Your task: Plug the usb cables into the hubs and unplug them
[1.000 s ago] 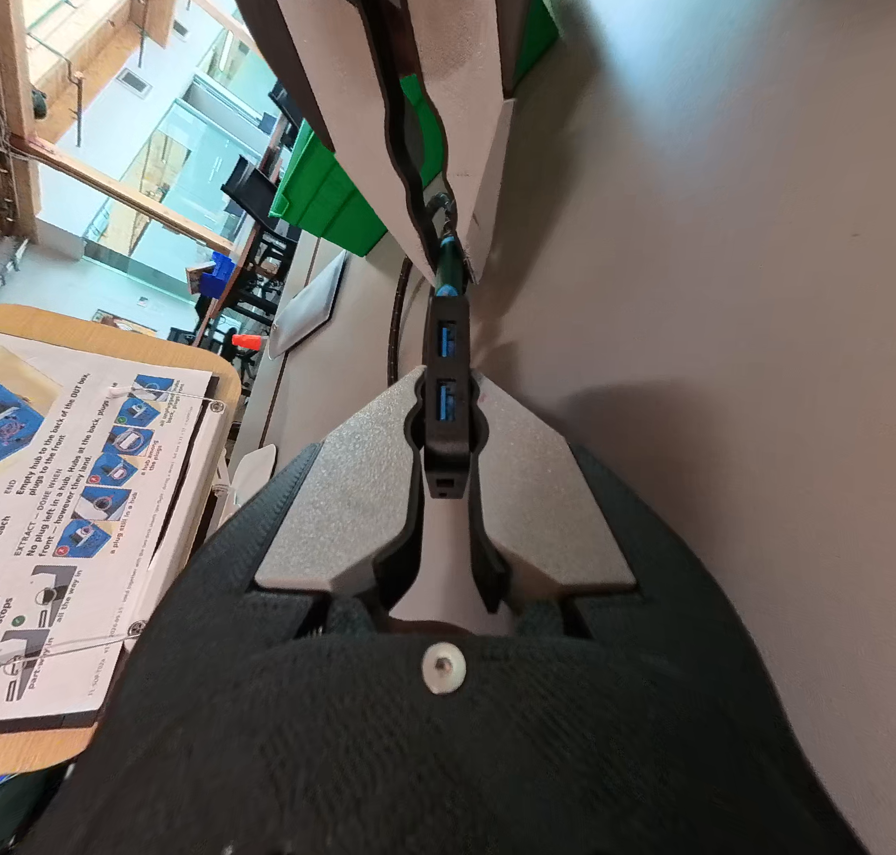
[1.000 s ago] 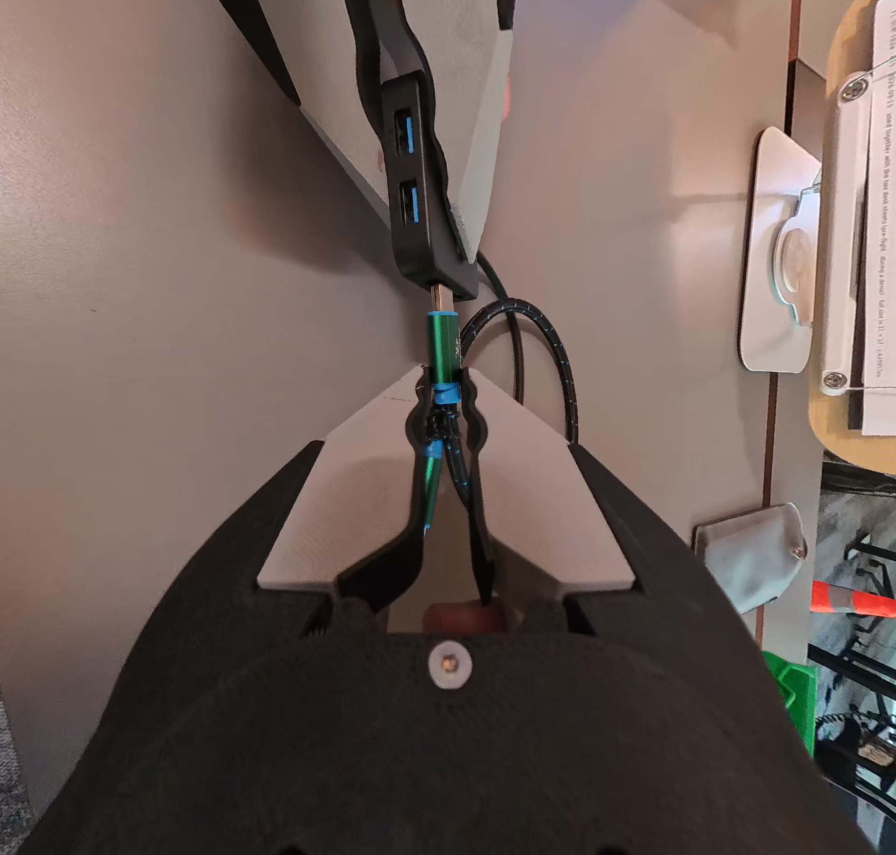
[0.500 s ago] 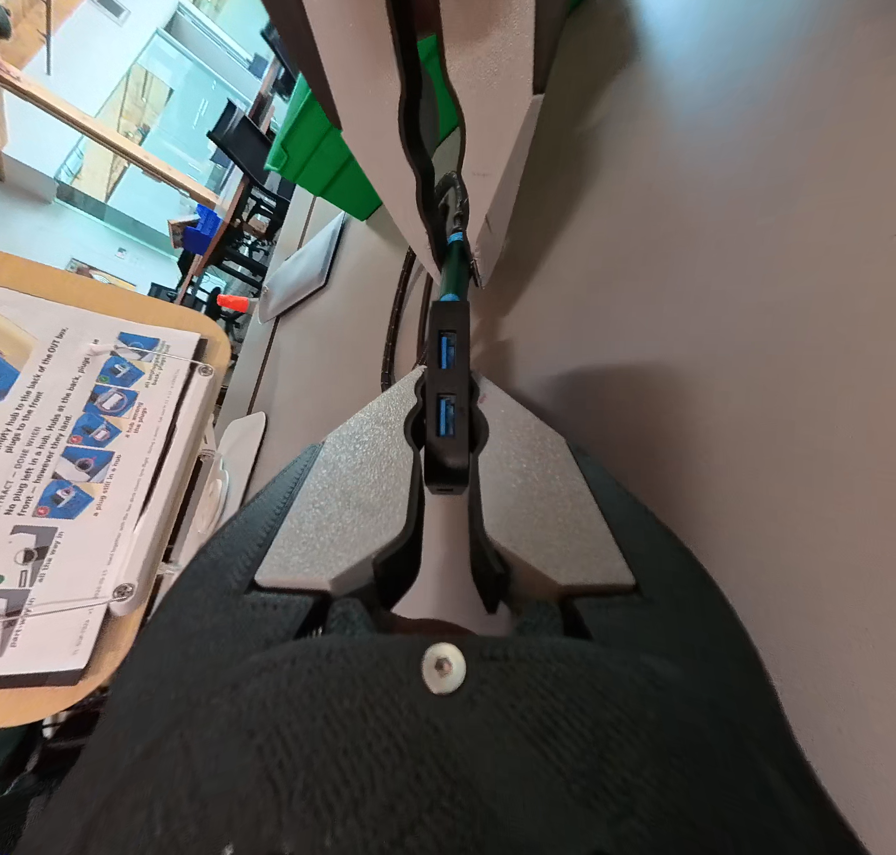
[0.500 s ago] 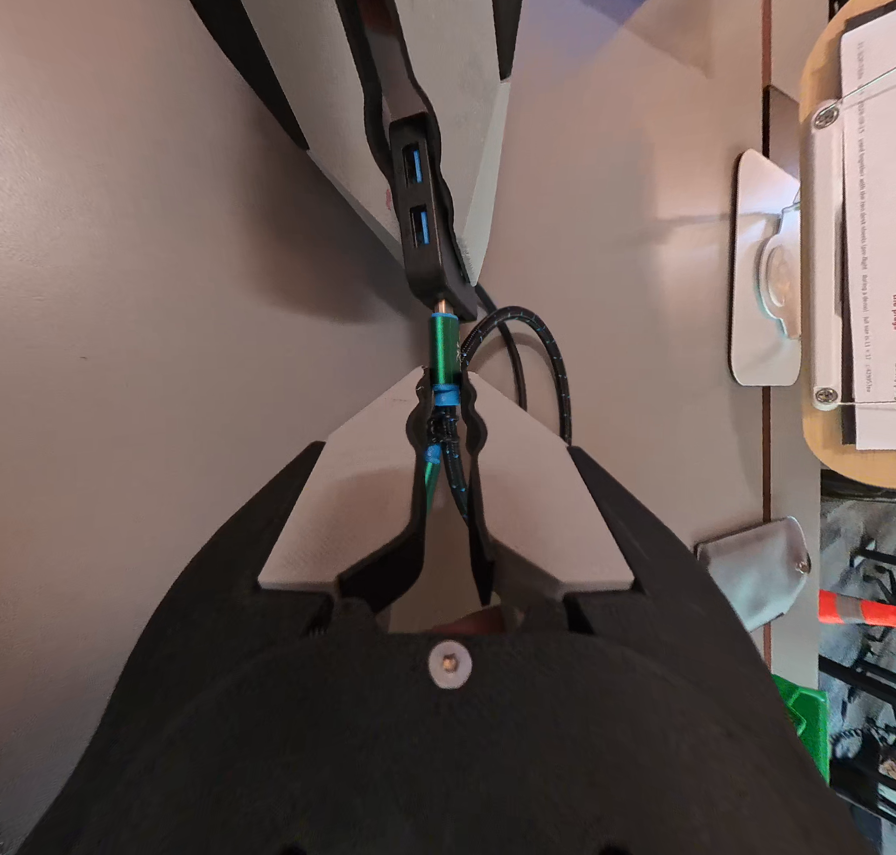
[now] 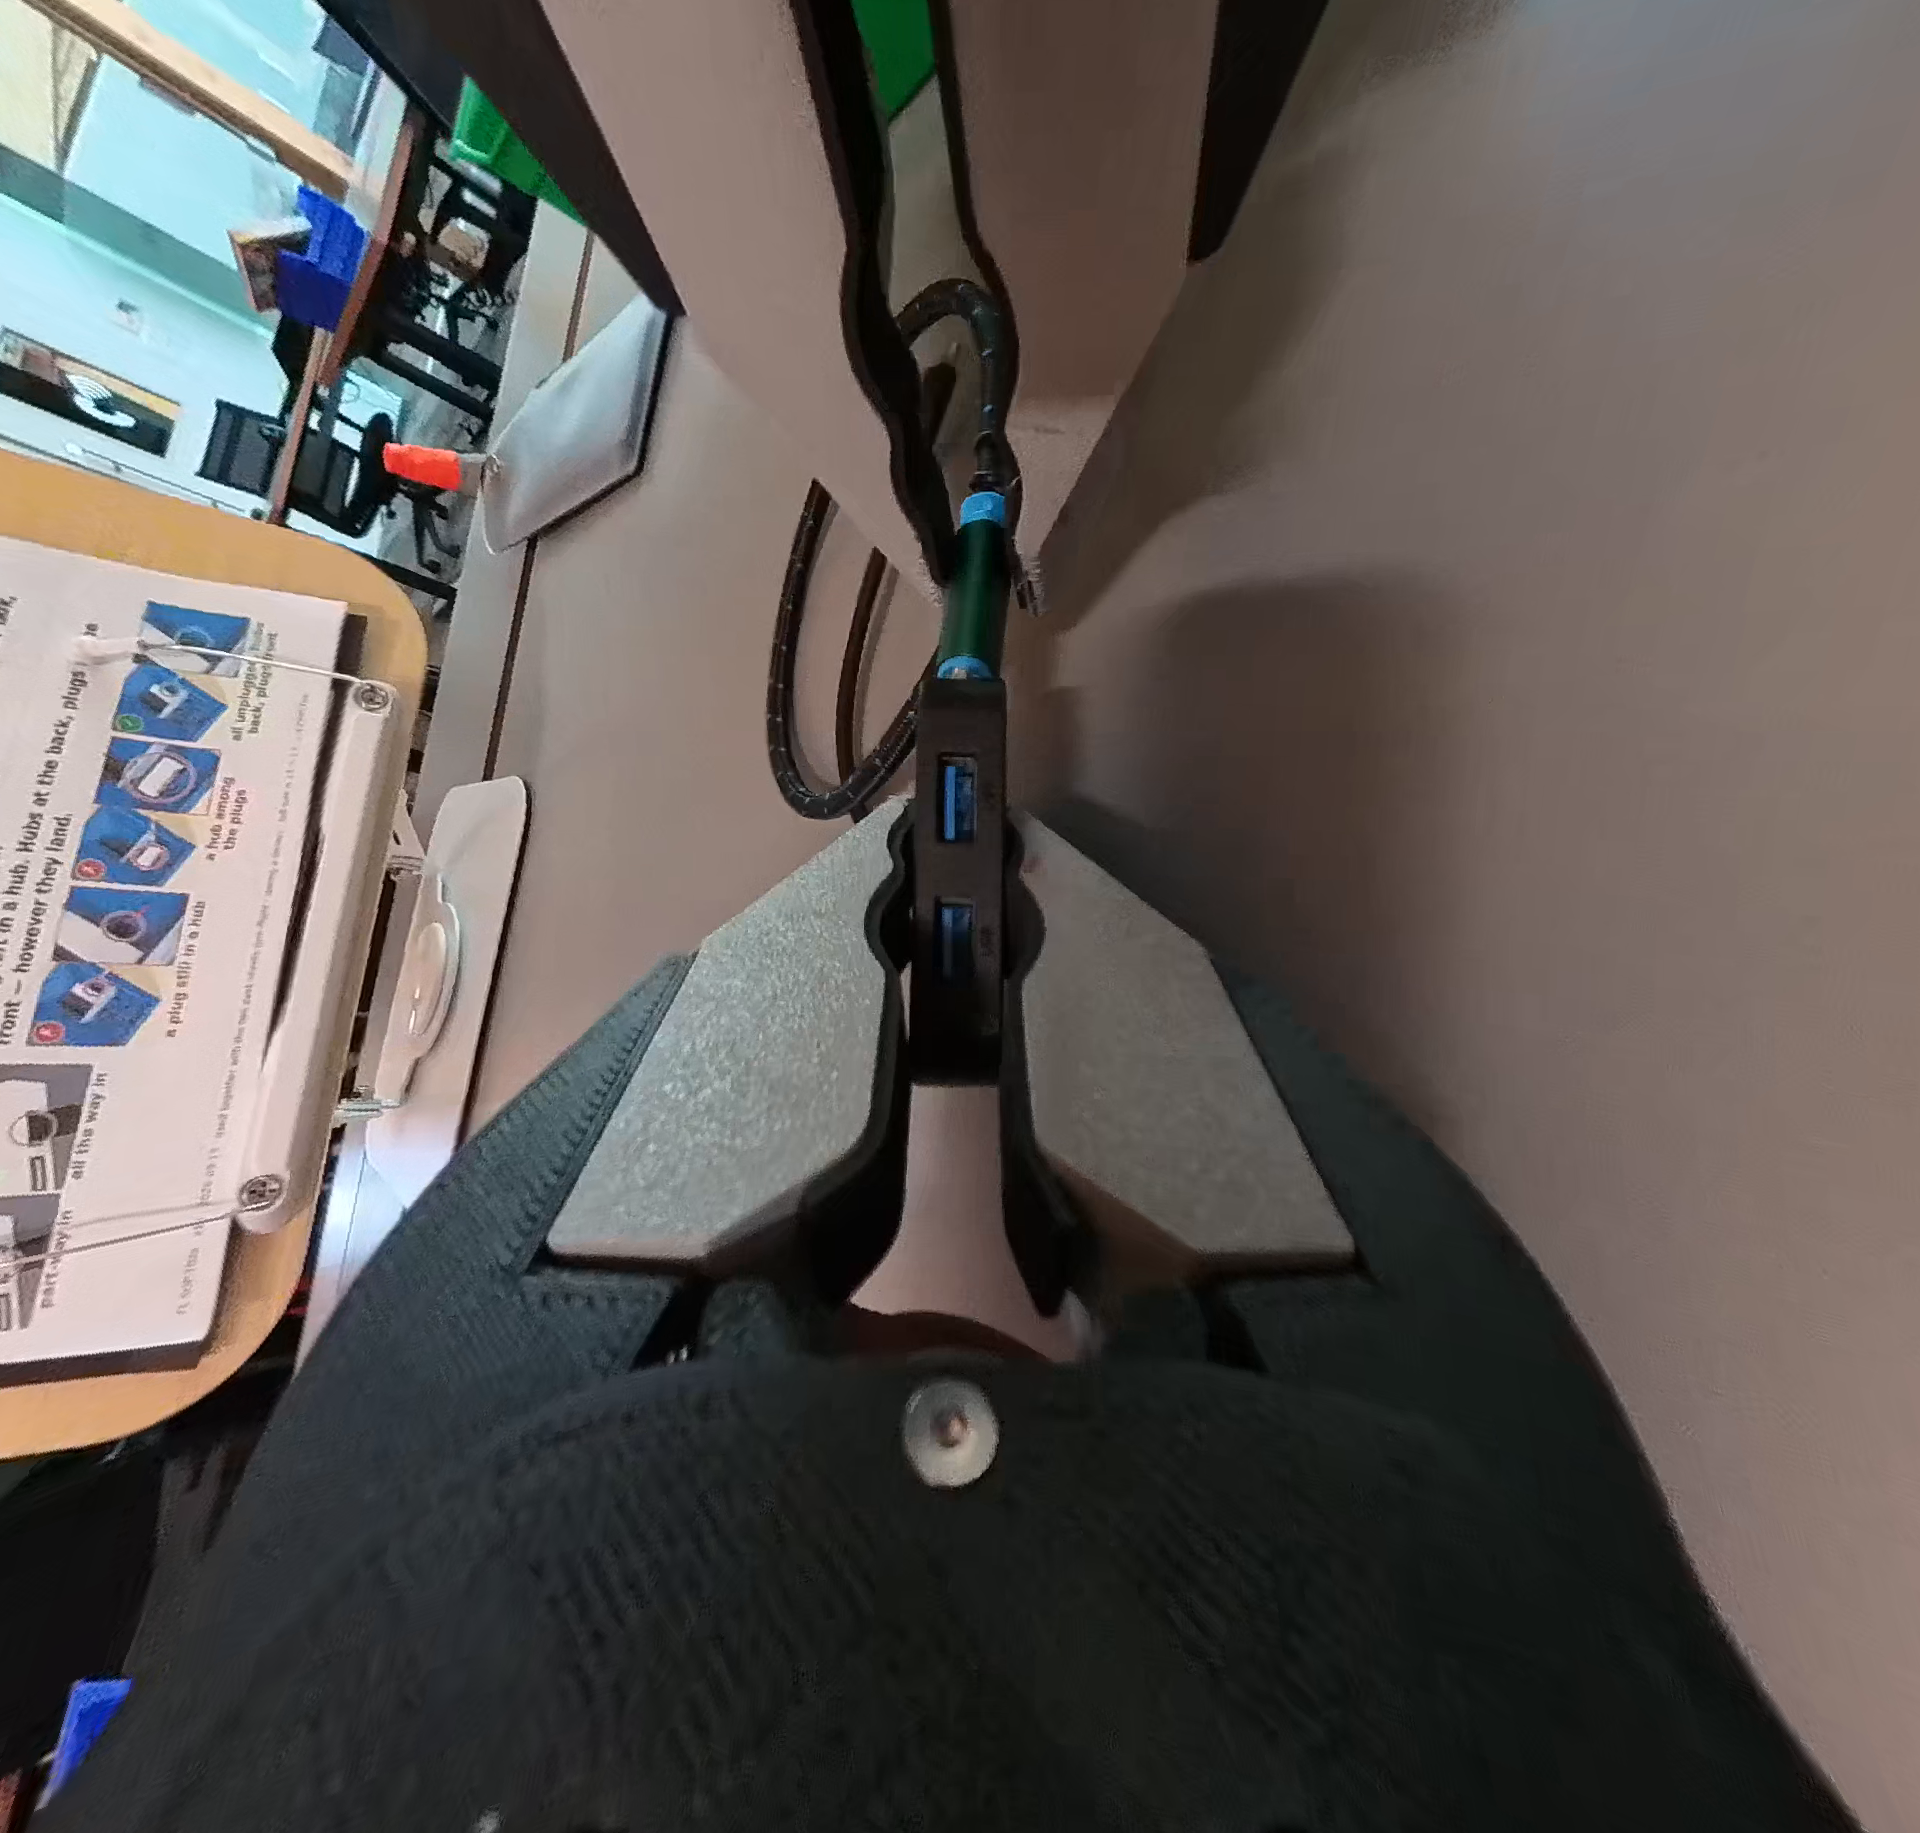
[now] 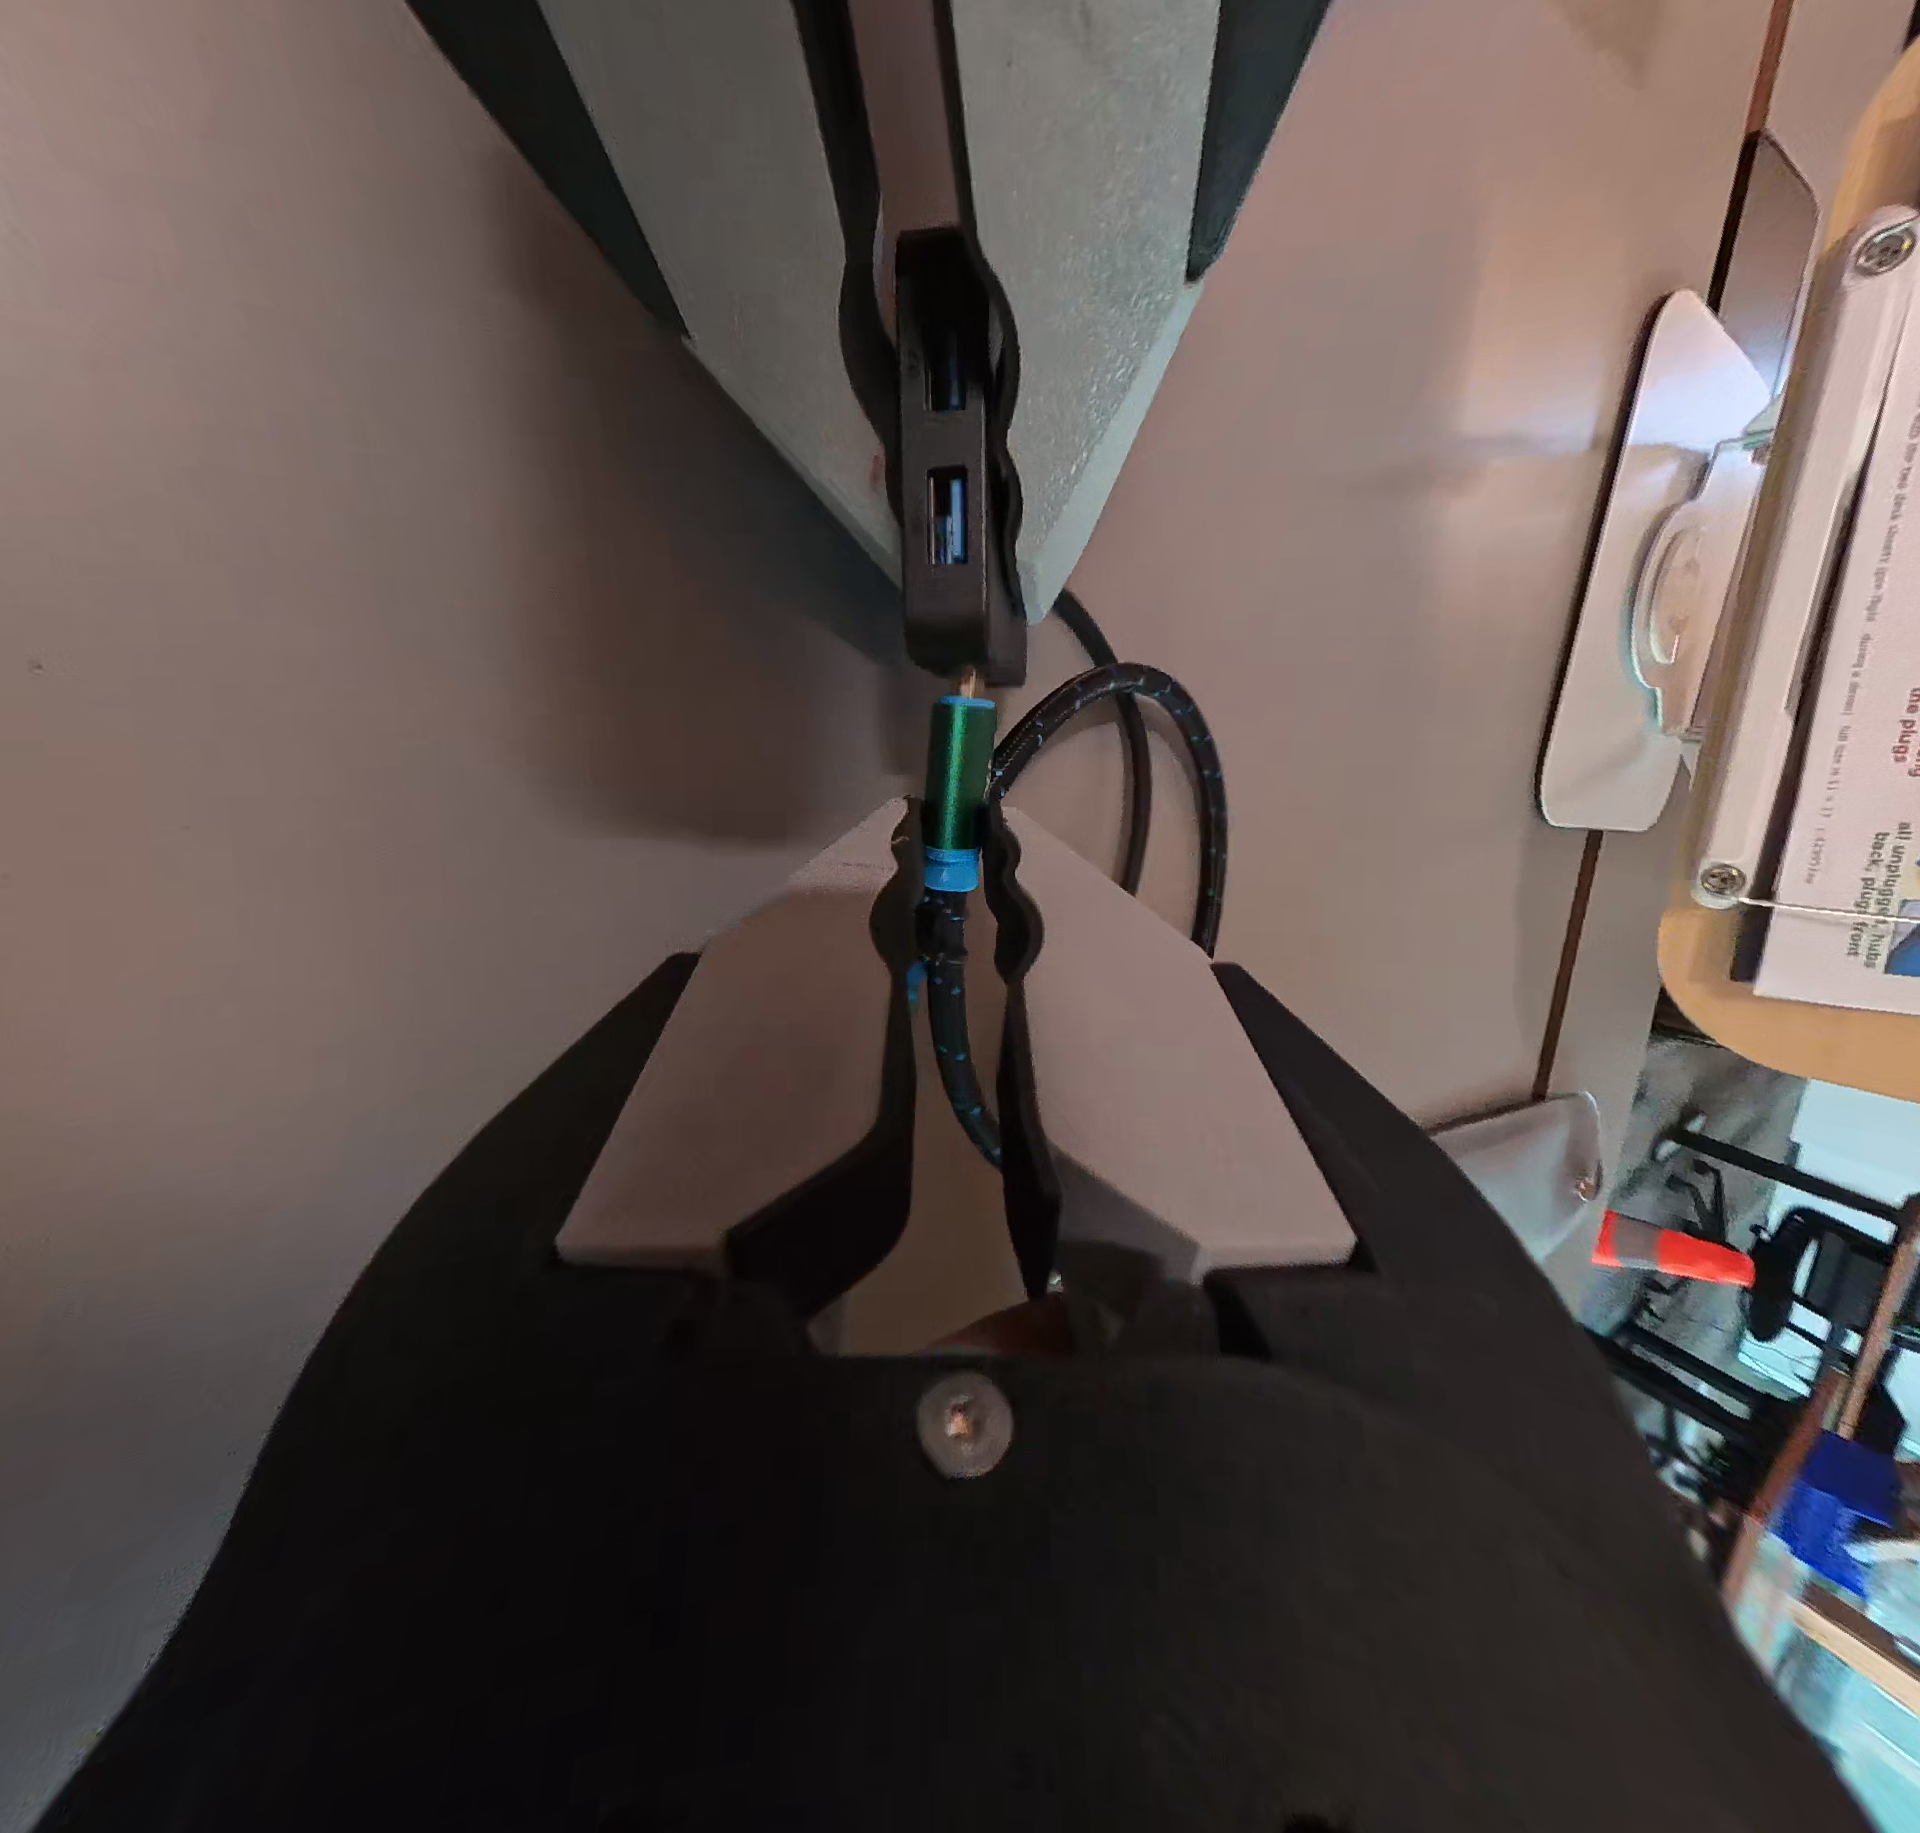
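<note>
1. Grip on the left: the left tongs (image 5: 961, 833) are almost closed, clamped across the narrow sides of a black hub (image 5: 961, 994). The hub's two blue ports face the camera, and its far end sticks out past the fingertips.
2. The right tongs (image 6: 951, 827) are also nearly closed. They pinch a green plug (image 6: 954, 775) at its rear, by the blue collar, so most of the sleeve stands clear ahead of the tips.
3. The two tongs meet tip to tip above the grey bench (image 6: 364, 640), with hub and plug between them in almost one line. The plug leans slightly off the hub's axis.
4. The right wrist view shows a short bare metal tip (image 6: 969, 684) between the sleeve and the hub's end face, which it touches. How deep it sits cannot be told.
5. Both holds look firm. The plug is held only by its tail, so it could probably pivot under a sideways push.
6. The braided cable (image 6: 1205, 775) runs back between the right fingers and loops slack beside the tips.
7. A wooden board with a printed sheet (image 5: 208, 848) lies off to one side of both tongs.
</note>
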`<state>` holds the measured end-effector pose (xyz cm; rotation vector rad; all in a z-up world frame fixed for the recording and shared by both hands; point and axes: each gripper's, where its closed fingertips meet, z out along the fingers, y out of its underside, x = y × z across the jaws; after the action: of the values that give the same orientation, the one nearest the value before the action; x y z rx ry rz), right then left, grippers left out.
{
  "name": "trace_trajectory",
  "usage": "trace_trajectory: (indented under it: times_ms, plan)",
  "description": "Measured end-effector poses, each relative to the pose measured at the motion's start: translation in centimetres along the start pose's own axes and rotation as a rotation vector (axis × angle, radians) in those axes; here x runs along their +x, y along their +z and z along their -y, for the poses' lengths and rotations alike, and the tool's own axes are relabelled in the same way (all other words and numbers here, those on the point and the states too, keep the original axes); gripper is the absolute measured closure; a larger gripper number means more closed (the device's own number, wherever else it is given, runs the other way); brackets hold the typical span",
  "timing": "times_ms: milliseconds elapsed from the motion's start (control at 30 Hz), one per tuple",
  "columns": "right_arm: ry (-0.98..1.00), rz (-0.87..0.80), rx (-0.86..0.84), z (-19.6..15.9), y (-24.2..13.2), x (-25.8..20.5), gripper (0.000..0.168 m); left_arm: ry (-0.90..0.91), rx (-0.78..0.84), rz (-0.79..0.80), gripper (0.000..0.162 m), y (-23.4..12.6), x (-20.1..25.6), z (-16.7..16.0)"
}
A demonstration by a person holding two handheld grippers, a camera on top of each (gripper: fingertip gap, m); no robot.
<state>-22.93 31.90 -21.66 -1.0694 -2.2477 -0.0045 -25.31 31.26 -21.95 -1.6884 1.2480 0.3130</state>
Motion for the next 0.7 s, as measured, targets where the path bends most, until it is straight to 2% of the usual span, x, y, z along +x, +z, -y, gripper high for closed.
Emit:
trace_trajectory:
  times_ms: [100,300,400,467,500,567,633,700]
  plan:
    - [-0.020,0.021,0.038,1.2,0.0,-0.3,0.163,0.038,-0.044,-0.012,0.154,0.1,0.3,-0.3]
    - [0.052,0.078,0.122,1.6,0.2,0.0,0.160,0.013,-0.018,-0.008,0.152,-0.1,-0.2,-0.7]
    - [0.055,-0.002,0.177,1.9,0.0,0.5,0.155,-0.007,0.003,0.008,0.150,-0.1,-0.6,-0.8]
    - [0.071,-0.085,0.218,2.4,-0.4,1.3,0.139,-0.013,0.025,0.006,0.150,-0.2,-0.7,-0.8]
    - [0.076,-0.110,0.225,2.5,-0.4,1.6,0.138,-0.009,0.026,0.019,0.150,-0.3,-0.8,-0.8]
    - [0.074,-0.100,0.226,2.6,0.1,1.4,0.142,-0.023,0.035,0.029,0.148,-0.3,-0.9,-0.8]
    - [0.050,-0.064,0.216,2.8,0.7,0.7,0.157,-0.058,0.071,0.018,0.145,-0.4,-0.8,-0.2]
    - [0.025,-0.103,0.198,2.8,1.0,0.9,0.158,-0.085,0.106,0.029,0.140,-0.6,-1.0,0.3]
